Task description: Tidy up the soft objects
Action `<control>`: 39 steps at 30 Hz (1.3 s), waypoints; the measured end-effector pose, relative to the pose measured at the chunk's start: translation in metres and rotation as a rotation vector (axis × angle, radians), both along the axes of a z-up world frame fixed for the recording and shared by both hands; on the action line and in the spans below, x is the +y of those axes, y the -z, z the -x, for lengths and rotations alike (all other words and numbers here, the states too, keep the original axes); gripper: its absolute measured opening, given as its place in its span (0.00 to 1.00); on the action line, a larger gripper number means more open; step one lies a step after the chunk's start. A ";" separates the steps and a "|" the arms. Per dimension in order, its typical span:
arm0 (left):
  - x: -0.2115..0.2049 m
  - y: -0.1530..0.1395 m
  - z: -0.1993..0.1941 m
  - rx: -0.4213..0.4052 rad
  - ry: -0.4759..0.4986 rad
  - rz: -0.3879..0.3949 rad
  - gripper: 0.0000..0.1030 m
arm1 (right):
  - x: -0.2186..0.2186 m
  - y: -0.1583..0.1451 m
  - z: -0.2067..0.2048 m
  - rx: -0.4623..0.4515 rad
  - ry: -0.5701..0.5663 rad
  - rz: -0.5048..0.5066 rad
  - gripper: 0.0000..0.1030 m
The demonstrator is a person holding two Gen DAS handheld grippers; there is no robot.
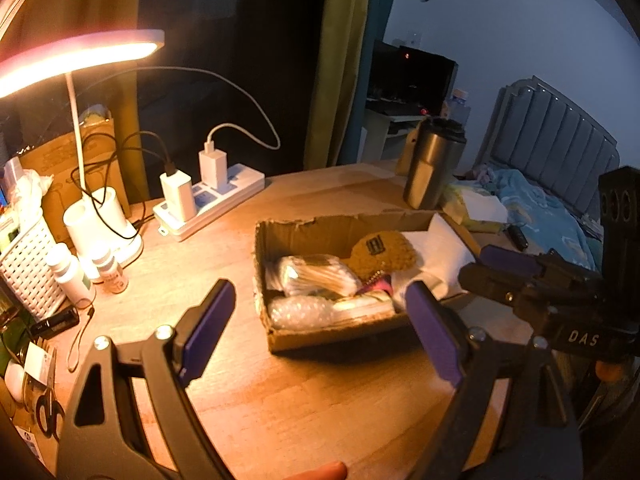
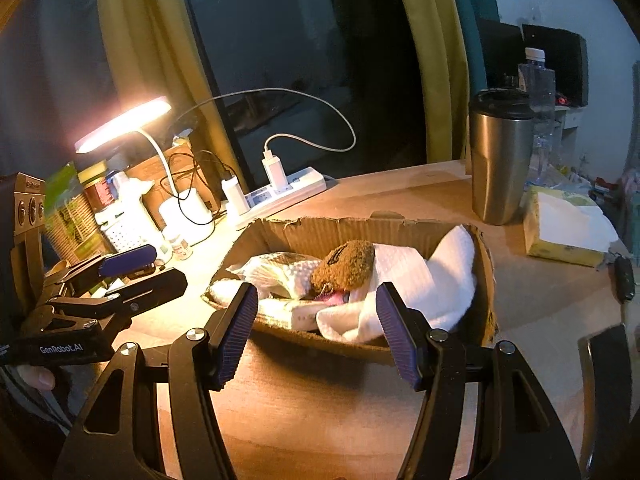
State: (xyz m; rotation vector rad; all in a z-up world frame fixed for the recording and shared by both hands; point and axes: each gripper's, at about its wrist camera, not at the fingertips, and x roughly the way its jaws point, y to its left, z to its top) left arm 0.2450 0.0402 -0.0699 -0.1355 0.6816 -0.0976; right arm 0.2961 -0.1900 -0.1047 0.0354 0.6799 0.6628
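- Both sets of jaws stand open and hold nothing: the left gripper [image 1: 320, 332] is spread wide, the right gripper [image 2: 316, 334] a bit less.
- Just past both sets of jaws sits the cardboard box [image 2: 486, 280] on the wooden counter [image 1: 320, 408], and the soft things are already inside it.
- In the box lie a fuzzy brown plush toy [image 2: 346, 264], a bumpy white towel [image 2: 420, 280], a crinkly clear plastic packet [image 1: 316, 276] and some bubble wrap [image 1: 296, 312].
- Something pink [image 2: 334, 298] peeks out under the toy; I cannot tell what it is.
- The towel hangs over the box wall on the right side of the right jaws. It may slip out if a jaw snags it.
- The box has torn, thin, bendy edges. A jaw that bumps it may push it along the smooth counter or crush a wall.
- Past the box and to the right of the jaws stands a tall shiny metal cup [image 2: 500, 160]. A wide swing may knock it over.
- To the left of the jaws sit a white power strip [image 1: 212, 200] with plugs and thin cords, small bottles [image 1: 72, 276] and a bright lamp [image 1: 80, 56]. Cords may catch on a jaw.
- The two grippers are near each other and may bump.
- Soft things squash, so a small pinch may grab only fluff and drop them.
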 end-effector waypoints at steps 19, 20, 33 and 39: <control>-0.024 -0.008 0.060 -0.044 0.026 -0.013 0.86 | -0.026 -0.004 0.062 -0.041 0.027 -0.006 0.63; -0.025 -0.007 0.063 -0.045 0.028 -0.013 0.86 | -0.027 -0.004 0.065 -0.042 0.028 -0.005 0.63; -0.039 0.003 0.103 -0.056 0.059 -0.021 0.86 | -0.040 0.001 0.112 -0.072 0.055 -0.006 0.63; -0.046 -0.003 0.128 -0.095 0.072 -0.029 0.86 | -0.043 -0.007 0.134 -0.117 0.069 0.001 0.63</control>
